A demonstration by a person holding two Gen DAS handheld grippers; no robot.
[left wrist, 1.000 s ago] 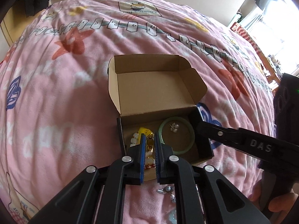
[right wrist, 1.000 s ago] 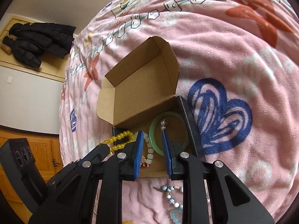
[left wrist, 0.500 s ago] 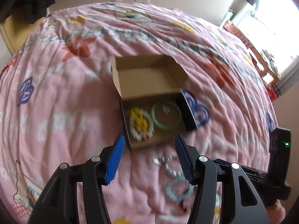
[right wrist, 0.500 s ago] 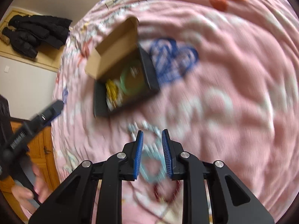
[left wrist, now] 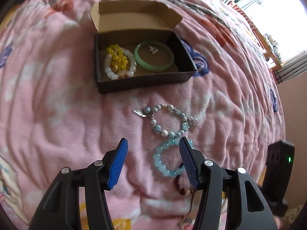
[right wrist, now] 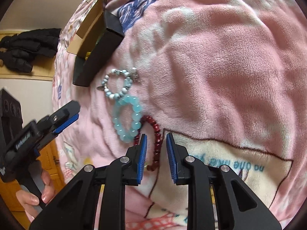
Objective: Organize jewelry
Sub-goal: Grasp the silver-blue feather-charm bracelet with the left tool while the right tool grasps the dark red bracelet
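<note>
Left gripper (left wrist: 152, 158) wide open, holding nothing, over pink blanket (left wrist: 57, 105); light-blue bead bracelet (left wrist: 168, 157) just inside its right finger. Box (left wrist: 145, 80) at 12 o'clock holds yellow beads (left wrist: 117, 59), white bead bracelet (left wrist: 128, 71), green bangle (left wrist: 154, 58). Charm bracelet (left wrist: 168, 118) lies between box and light-blue one. Right gripper (right wrist: 156, 147) narrowly open, empty, straddling dark red bracelet (right wrist: 156, 140).

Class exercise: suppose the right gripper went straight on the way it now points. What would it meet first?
Most likely the dark red bead bracelet, which lies on the pink blanket directly between and ahead of the right gripper. Its fingers stand apart. How far above it they are is unclear.
</note>
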